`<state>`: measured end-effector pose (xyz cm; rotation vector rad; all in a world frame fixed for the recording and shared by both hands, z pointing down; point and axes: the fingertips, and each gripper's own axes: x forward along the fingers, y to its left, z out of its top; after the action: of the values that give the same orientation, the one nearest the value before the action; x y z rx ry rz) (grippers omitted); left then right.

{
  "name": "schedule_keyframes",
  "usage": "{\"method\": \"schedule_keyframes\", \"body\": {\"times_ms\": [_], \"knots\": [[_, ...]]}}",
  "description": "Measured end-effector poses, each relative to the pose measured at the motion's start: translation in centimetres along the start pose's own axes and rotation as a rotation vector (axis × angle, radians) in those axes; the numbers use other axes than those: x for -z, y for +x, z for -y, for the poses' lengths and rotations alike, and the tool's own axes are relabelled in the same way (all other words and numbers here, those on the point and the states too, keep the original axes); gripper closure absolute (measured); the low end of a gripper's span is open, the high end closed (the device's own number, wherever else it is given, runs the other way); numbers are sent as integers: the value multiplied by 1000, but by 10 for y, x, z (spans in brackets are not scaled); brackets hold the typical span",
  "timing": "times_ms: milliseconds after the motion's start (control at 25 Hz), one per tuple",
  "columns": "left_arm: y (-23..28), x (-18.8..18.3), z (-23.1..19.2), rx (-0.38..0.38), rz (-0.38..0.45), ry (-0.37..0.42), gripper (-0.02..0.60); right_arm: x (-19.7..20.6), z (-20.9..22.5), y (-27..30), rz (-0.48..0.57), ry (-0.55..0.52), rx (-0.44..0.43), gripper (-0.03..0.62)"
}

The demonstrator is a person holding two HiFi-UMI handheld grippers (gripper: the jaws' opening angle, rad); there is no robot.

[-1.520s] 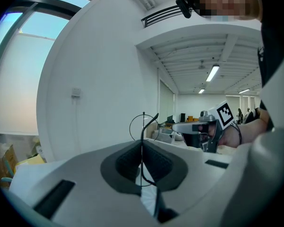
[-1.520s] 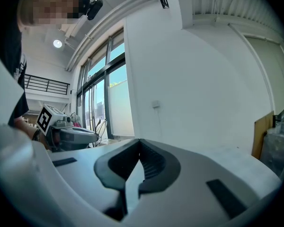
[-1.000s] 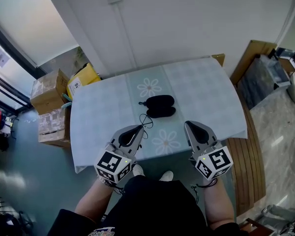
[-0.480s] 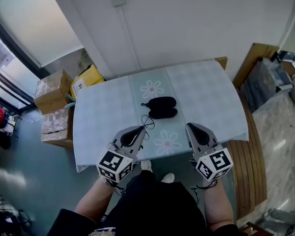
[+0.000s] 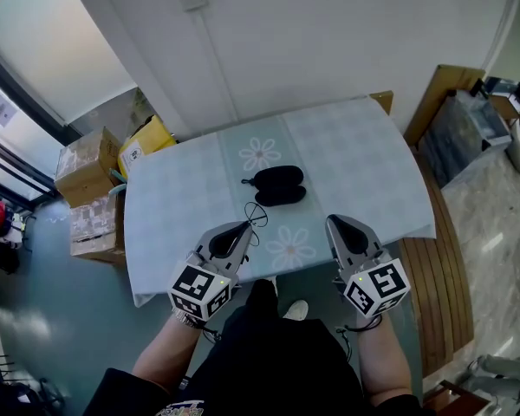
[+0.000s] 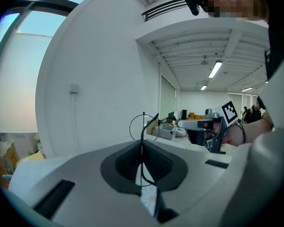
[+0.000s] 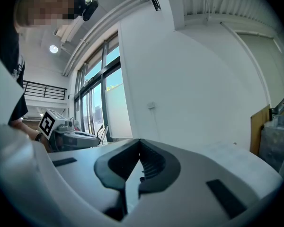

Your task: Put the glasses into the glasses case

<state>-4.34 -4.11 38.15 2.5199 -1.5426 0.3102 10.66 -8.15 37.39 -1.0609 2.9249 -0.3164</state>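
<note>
The left gripper (image 5: 241, 230) is clamped on the thin-wire glasses (image 5: 256, 214) at the near edge of the table (image 5: 355, 154), presumably for transfer to the open black glasses case (image 5: 277, 185) lying farther in. The right gripper (image 5: 341, 224) is closed and empty, apparently in reserve.

head view steeply above table (image 5: 355, 154); gripper views low, facing wall (image 6: 99, 79)
</note>
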Motion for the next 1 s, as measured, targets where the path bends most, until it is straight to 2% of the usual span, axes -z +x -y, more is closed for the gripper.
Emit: {"method": "schedule_keyframes", "body": {"times_ms": [560, 1000], "knots": [[31, 5, -18, 30, -7, 0, 552, -1, 20, 12, 2, -8, 41, 571], [63, 11, -47, 62, -55, -1, 552, 8, 37, 39, -27, 24, 74, 571]]}}
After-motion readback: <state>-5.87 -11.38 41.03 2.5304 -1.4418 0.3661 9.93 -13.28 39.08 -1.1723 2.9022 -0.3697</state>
